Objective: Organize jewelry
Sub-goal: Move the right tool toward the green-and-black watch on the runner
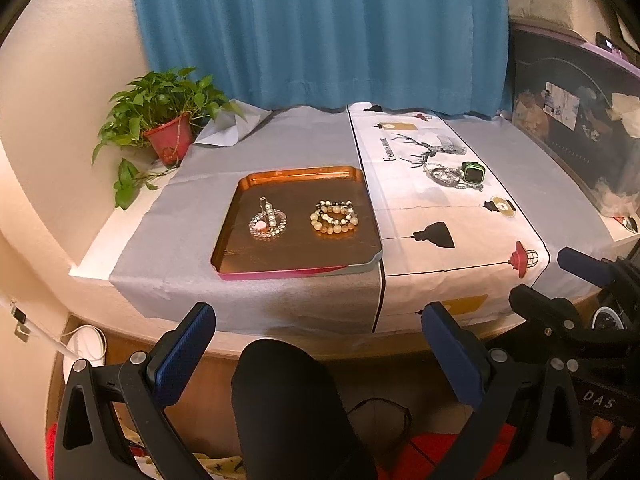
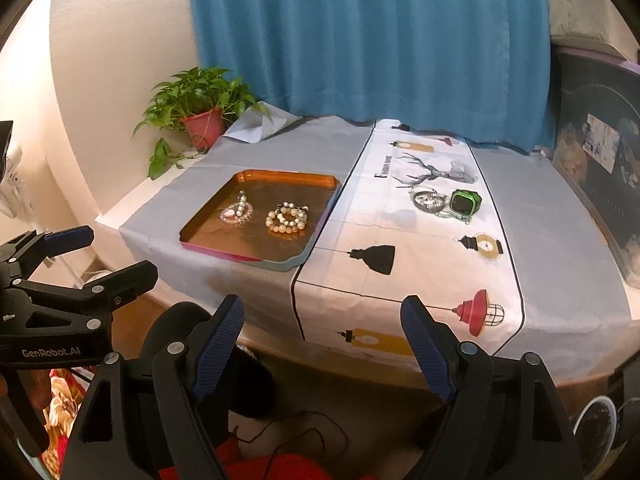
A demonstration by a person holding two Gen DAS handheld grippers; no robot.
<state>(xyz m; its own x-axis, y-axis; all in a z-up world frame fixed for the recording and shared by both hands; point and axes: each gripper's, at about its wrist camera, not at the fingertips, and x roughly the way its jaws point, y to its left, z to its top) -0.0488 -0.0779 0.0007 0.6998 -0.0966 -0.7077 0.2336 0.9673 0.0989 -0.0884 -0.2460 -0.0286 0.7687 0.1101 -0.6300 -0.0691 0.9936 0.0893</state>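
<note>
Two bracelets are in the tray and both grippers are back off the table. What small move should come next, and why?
Probably the right gripper, open and empty, should reach forward toward the green watch and silver chain lying on the deer-print runner: they sit outside the orange tray, on its side.

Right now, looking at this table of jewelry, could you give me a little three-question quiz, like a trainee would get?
1. True or false: the orange tray holds two pieces of jewelry.
2. What green item lies on the deer-print runner? A) smartwatch B) comb C) cup
3. Are the right tongs open or shut?

Key: 1 true: the beaded bracelet and the pearl piece. 2 A, the green smartwatch. 3 open, holding nothing.
</note>
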